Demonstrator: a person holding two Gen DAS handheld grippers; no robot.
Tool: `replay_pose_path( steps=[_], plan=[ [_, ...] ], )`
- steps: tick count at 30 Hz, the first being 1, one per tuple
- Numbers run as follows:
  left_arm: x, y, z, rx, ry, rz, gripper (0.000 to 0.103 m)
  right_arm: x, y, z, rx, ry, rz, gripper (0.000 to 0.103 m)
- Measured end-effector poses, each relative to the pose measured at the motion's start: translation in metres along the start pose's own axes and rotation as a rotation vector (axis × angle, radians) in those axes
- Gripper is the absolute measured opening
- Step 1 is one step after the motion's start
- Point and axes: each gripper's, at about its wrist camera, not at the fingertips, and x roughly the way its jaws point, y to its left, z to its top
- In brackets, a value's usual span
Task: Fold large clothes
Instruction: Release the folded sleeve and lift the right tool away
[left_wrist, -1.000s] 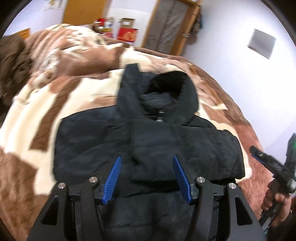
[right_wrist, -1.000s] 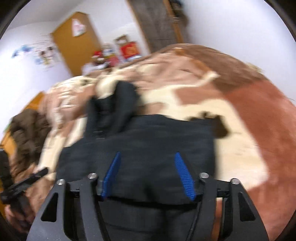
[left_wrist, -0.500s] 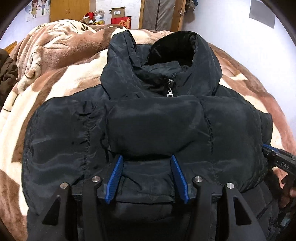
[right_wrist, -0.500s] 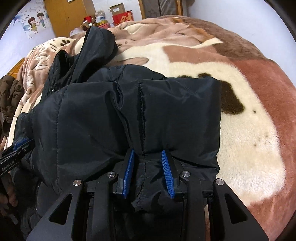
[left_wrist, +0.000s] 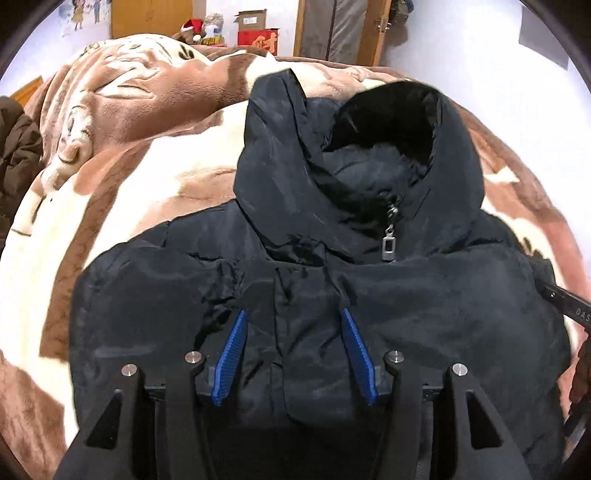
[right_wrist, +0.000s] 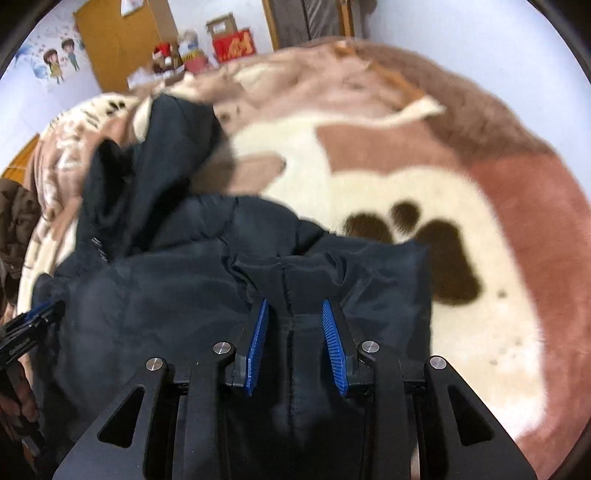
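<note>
Jacket (left_wrist: 369, 295), black w/ hood, lies on the brown-cream blanket (left_wrist: 129, 177). Left gripper (left_wrist: 293, 325) has fabric bunched betw. its blue pads, jaws partly apart; right gripper (right_wrist: 293, 310) pinches a seamed fold at jacket's edge.

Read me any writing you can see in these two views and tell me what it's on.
"DAS": white letters on the right gripper body, cut off at the edge of the left wrist view.
One gold Chinese character on the red box by the far wall; too small to name.
White lettering on the left gripper body: too blurred to read.
Cartoon wall stickers: no legible words.
</note>
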Motion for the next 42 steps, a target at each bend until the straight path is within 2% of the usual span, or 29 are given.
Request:
replay_pose_path(
  steps=[5, 9, 13, 17, 19, 22, 26, 30, 34, 42],
  plan=[
    [0.01, -0.007, -0.007, 0.023, -0.019, 0.026, 0.057, 0.012, 0.009, -0.005, -0.049, 0.01, -0.049, 0.032],
    [0.003, -0.006, 0.001, 0.034, 0.005, 0.023, 0.056, -0.009, 0.008, -0.001, -0.032, 0.012, -0.051, 0.032],
    [-0.04, 0.003, -0.001, 0.035, -0.053, -0.014, 0.054, -0.067, 0.015, -0.014, 0.003, -0.079, 0.04, 0.032],
    [-0.073, 0.016, -0.025, 0.018, -0.098, -0.031, 0.054, -0.091, 0.03, -0.044, 0.007, -0.099, 0.098, 0.032],
    [-0.067, 0.021, -0.037, 0.007, -0.071, -0.026, 0.054, -0.08, 0.037, -0.053, 0.002, -0.069, 0.089, 0.032],
    [-0.04, 0.023, -0.044, -0.016, 0.003, -0.004, 0.054, -0.043, 0.04, -0.061, 0.014, 0.019, 0.068, 0.032],
    [-0.028, 0.02, -0.045, -0.014, 0.005, 0.012, 0.055, -0.026, 0.04, -0.062, 0.018, 0.013, 0.061, 0.032],
    [-0.024, 0.017, -0.045, -0.003, 0.011, 0.028, 0.055, -0.026, 0.04, -0.061, 0.014, 0.019, 0.058, 0.032],
    [-0.042, 0.017, -0.048, -0.035, 0.027, 0.022, 0.053, -0.059, 0.044, -0.063, 0.05, -0.009, 0.069, 0.032],
    [-0.132, 0.012, -0.075, -0.035, -0.064, -0.043, 0.053, -0.158, 0.068, -0.095, 0.053, -0.166, 0.104, 0.032]
  ],
)
